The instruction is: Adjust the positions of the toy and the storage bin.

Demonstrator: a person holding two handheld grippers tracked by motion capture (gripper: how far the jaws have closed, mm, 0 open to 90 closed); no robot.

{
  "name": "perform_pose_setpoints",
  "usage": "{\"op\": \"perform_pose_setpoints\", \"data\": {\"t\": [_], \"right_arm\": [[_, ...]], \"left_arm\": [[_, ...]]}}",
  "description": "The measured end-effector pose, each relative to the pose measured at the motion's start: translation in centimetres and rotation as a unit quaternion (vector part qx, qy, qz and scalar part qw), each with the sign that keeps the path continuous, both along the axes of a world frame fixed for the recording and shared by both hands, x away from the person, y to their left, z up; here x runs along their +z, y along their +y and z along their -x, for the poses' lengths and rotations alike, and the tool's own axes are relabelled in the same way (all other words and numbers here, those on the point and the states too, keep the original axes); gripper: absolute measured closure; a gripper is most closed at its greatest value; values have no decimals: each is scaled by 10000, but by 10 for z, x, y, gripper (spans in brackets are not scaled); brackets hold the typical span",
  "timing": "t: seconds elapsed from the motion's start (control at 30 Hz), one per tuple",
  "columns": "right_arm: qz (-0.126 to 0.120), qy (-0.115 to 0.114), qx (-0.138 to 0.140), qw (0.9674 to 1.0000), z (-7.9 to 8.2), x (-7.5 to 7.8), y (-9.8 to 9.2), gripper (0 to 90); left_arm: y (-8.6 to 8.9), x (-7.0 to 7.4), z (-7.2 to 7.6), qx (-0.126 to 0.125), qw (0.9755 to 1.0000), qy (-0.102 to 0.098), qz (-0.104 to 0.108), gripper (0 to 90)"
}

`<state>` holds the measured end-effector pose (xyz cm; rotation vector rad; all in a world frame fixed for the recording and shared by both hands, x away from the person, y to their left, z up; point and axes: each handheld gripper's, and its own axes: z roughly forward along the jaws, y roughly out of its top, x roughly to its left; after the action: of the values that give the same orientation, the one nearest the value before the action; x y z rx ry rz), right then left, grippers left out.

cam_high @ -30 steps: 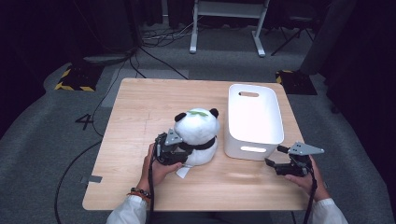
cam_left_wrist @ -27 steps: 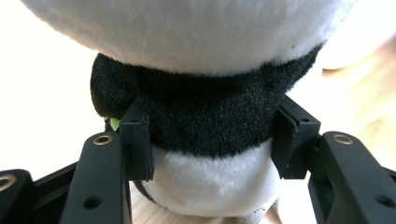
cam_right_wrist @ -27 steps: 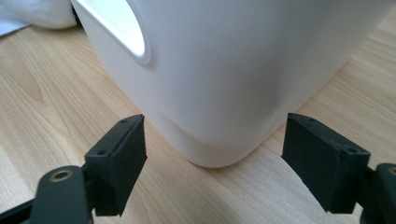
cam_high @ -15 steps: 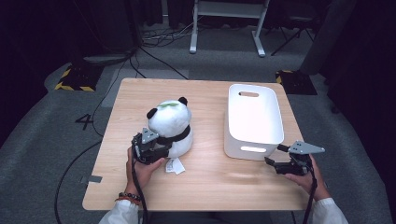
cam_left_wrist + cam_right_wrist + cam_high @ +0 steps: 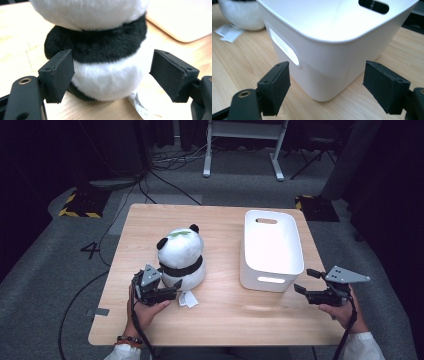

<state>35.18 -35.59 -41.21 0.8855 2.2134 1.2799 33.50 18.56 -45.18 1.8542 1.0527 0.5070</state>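
A white and black panda plush (image 5: 180, 257) sits upright on the wooden table (image 5: 240, 320), left of the middle. My left gripper (image 5: 175, 291) lies at its near left side, pointing at its base. In the left gripper view the plush's belly (image 5: 105, 62) sits between the jaws of the left gripper (image 5: 112, 75), which have just been opening; the pads stand off the fur. My right gripper (image 5: 305, 281) hovers open at the near right corner of the white bin (image 5: 255, 277). The right gripper (image 5: 327, 82) frames the bin's corner (image 5: 332, 67) without touching it.
A white paper tag (image 5: 187, 299) from the plush lies flat on the table by the left gripper. The bin is empty, with slot handles in its end walls. Dark floor with cables and a metal stand lies beyond the far edge.
The panda was dragged left across the table, away from the bin, by the left gripper, whose jaws have since spread off it. The right gripper has lifted a little by the bin.
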Motion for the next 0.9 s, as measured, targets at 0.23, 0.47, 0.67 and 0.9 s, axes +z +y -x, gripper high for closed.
{"op": "perform_pose_setpoints", "data": {"t": [0.23,0.47,0.67,0.9], "right_arm": [[-39,-340,66,9994,3,24,1,215],[-50,-465,305,9984,4,35,17,219],[-38,-534,554,9970,3,39,38,238],[237,-279,907,9952,-8,34,68,317]], "left_arm": [[4,-17,1,-159,9979,438,-444,279],[9,-27,-5,-331,9966,667,-366,336],[15,-34,-6,-374,9945,845,-486,401],[5,-44,-12,-616,9890,1112,-753,430]]}}
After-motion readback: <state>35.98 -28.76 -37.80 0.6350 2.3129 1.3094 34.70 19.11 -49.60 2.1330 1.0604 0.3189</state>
